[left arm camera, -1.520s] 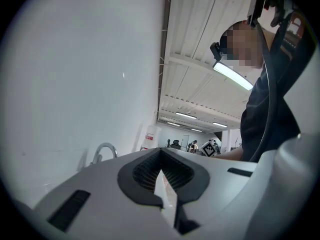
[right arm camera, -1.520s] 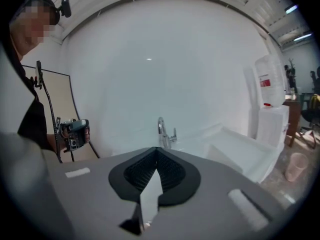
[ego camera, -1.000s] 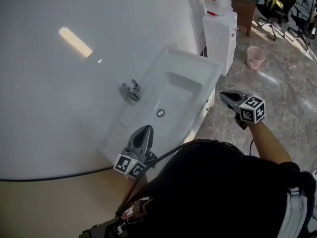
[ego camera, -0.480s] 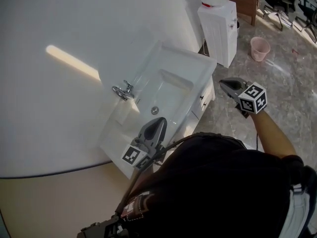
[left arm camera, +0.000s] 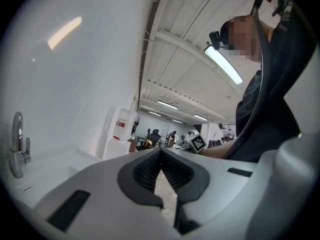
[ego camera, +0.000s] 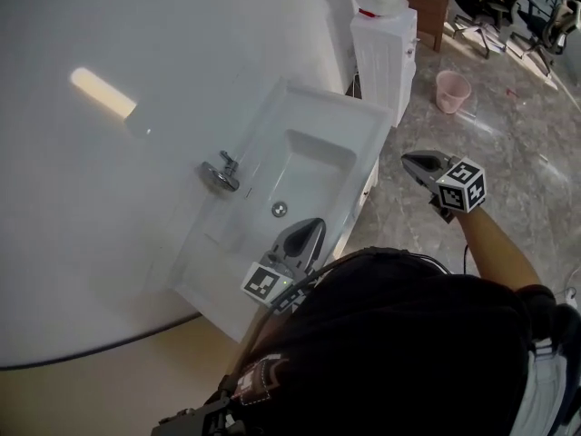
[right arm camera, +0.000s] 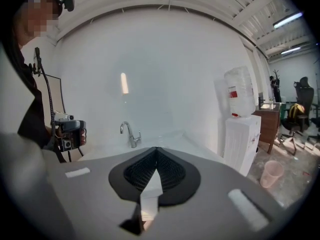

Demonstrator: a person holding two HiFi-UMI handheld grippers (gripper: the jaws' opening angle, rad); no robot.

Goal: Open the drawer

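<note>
Looking down, the head view shows one sink with one tap. The left gripper hovers at the sink's near edge and the right gripper beside the sink over open floor, while the drawer front is a sliver under the sink. Each gripper view shows its own jaws closed together on nothing, and the right one has one water dispenser and one pink bucket beyond the sink.

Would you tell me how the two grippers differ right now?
The left gripper is above the sink, the right gripper over the floor. The left points along the wall toward the water dispenser; the right points toward the faucet. Both are shut and empty.
</note>
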